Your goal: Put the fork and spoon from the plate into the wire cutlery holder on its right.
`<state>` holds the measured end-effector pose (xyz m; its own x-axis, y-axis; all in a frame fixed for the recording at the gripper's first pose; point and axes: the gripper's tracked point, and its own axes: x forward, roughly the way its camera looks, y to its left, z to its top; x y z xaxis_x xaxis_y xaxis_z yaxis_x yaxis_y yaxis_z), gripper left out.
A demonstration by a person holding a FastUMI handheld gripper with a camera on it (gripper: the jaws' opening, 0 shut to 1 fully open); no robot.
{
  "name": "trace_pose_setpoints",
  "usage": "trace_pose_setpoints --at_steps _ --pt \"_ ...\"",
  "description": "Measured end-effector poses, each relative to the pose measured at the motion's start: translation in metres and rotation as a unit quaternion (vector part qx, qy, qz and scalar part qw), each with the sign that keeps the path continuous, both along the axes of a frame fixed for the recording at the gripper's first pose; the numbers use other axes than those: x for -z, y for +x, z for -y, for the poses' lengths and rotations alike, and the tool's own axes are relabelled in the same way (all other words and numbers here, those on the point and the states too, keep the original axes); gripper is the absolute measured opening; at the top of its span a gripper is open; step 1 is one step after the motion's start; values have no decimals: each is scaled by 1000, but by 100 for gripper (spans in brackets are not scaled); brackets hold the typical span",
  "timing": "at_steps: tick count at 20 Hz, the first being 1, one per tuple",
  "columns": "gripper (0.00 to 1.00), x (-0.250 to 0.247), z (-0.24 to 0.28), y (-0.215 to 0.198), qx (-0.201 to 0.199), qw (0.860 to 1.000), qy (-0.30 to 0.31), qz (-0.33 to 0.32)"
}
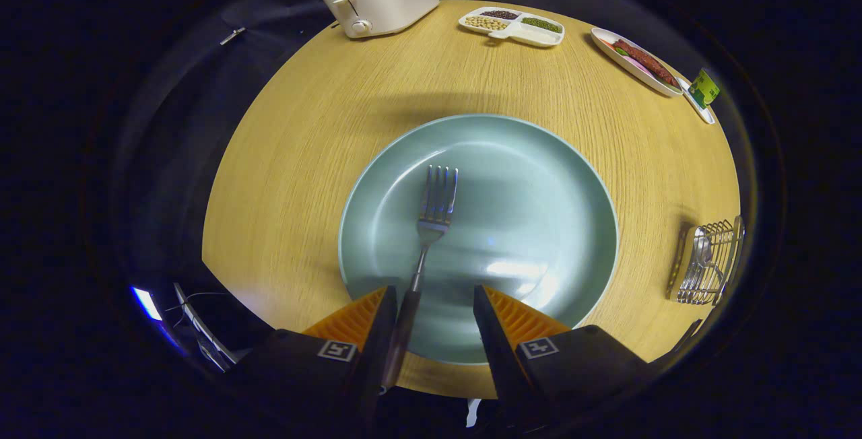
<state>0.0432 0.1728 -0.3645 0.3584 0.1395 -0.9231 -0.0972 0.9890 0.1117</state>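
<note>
A pale green plate (539, 176) sits on the round wooden table just ahead of my fingers. A metal fork (434, 210) lies on it, tines pointing away from me. Its dark handle runs back toward me between my fingers, close along the inner side of the left finger (377, 311). My gripper (434, 291) is open over the near rim of the plate, with a wide gap to the right finger (491, 311). To the right of the plate stands the wire cutlery holder (724, 260), and a spoon (702, 250) is inside it.
At the far side of the table are a white toaster (380, 1) with bread in it, a divided dish of beans (512, 25) and a plate with sausage (636, 60). A small green packet (704, 89) lies at the far right edge.
</note>
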Motion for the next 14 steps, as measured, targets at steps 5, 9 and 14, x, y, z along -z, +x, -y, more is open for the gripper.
trace_pose_setpoints --at_steps 5,9,14 --pt "31 9 6 -3 5 1000 -3 -15" --pt "15 5 8 -4 -36 999 -1 -11" --pt "7 4 24 -6 -55 998 8 -14"
